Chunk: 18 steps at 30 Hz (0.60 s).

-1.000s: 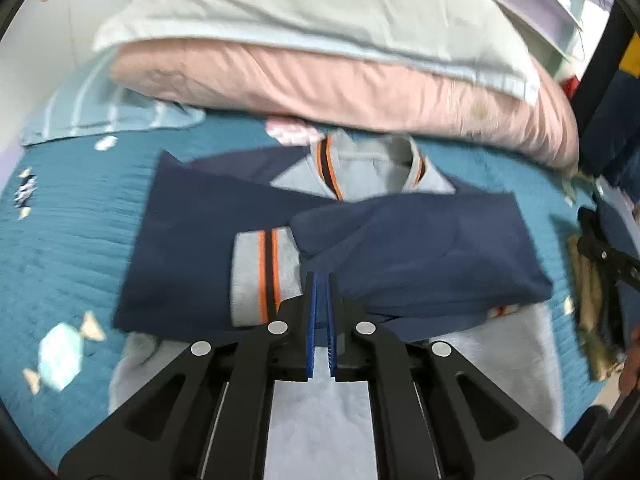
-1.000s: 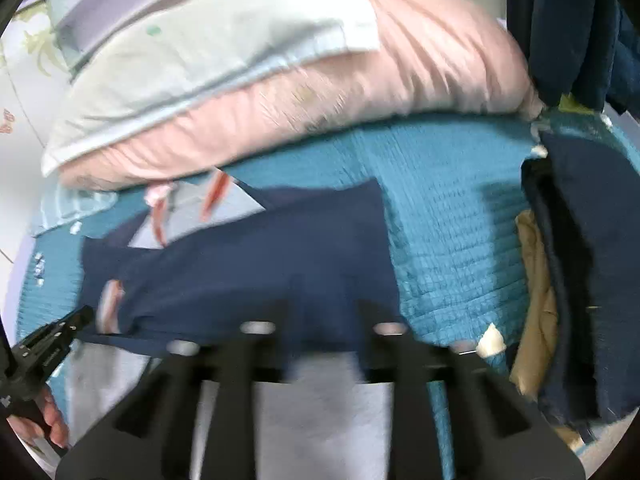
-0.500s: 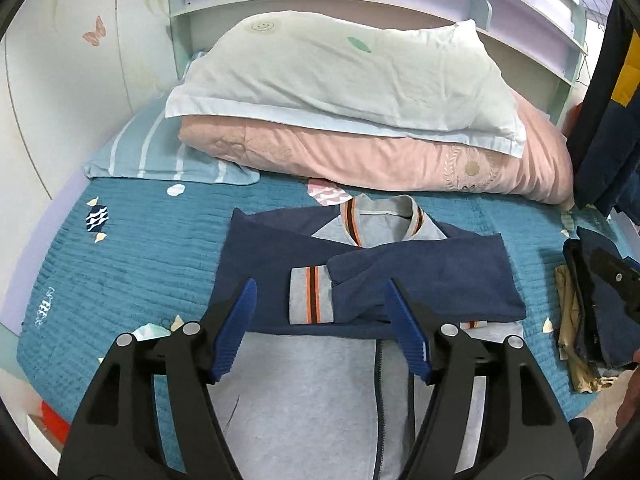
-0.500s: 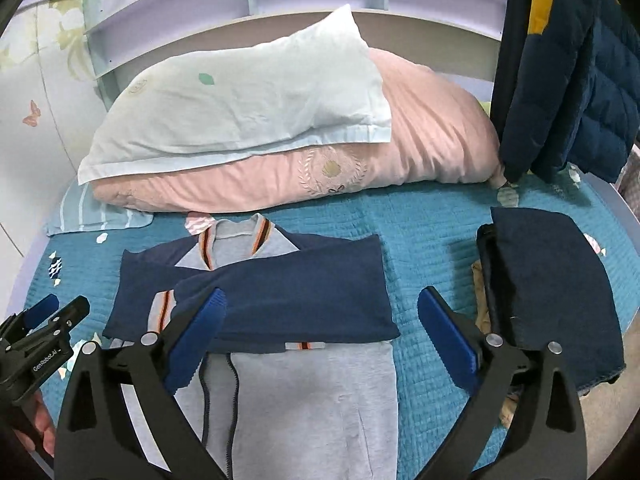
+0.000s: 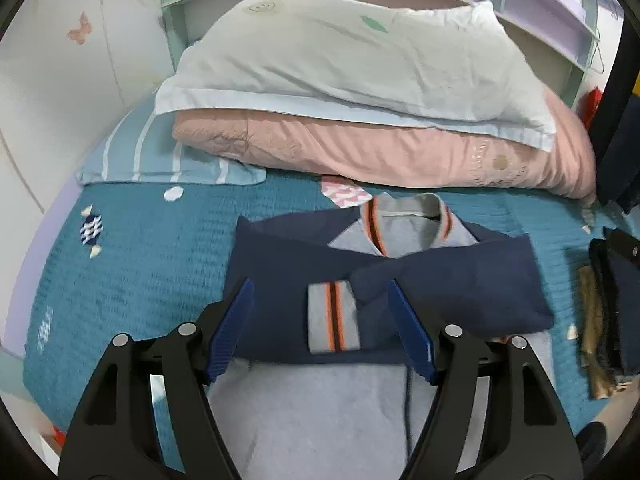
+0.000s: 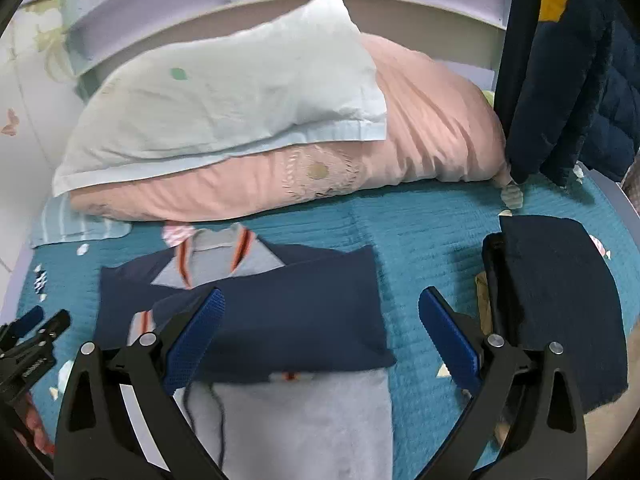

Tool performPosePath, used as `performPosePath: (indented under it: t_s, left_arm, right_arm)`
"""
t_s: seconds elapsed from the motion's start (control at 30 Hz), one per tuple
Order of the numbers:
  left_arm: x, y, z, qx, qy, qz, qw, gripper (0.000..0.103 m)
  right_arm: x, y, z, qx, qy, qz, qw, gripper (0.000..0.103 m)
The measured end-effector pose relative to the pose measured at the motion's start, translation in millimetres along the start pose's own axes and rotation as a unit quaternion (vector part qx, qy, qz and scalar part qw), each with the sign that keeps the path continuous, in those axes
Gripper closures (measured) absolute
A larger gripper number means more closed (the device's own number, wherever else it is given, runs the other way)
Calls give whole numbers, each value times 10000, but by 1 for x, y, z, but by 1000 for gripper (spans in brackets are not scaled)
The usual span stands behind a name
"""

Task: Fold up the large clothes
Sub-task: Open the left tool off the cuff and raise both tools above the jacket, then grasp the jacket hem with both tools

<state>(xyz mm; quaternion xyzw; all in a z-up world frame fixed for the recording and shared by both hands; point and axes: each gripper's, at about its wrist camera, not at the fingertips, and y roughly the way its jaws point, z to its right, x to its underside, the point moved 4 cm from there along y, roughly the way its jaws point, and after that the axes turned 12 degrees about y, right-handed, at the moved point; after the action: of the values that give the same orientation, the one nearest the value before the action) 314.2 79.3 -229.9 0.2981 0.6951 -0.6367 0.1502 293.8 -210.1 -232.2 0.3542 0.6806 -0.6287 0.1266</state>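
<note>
Grey jacket (image 5: 320,412) runs lengthwise from pillow (image 5: 360,52) toward both grippers; left gripper (image 5: 320,328) opening, right gripper (image 6: 320,332) spread wide, both empty above its hem half.

a white pillow (image 5: 344,56) lies on a pink quilt (image 5: 392,152), on the teal bedspread (image 5: 132,264).
</note>
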Motion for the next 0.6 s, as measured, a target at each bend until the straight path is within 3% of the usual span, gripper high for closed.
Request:
performPosePath:
  t_s: [0.13, 0.23, 0.37, 0.6]
  left_arm:
    - [-18, 32, -13, 40, 113, -87, 9999, 28]
    - [-30, 65, -26, 251, 165, -249, 9992, 28]
    - [-43, 106, -45, 284, 254, -545, 9978, 28]
    - [-47, 163, -80, 520, -26, -1180, 9917, 28]
  right_arm:
    - [-22, 42, 9, -58, -62, -368, 9993, 9]
    - [-38, 81, 17, -67, -5, -872, 9962, 9]
    - [-53, 134, 31, -144, 214, -1631, 9863, 9]
    - [-56, 207, 46, 96, 367, -2533, 9666, 9]
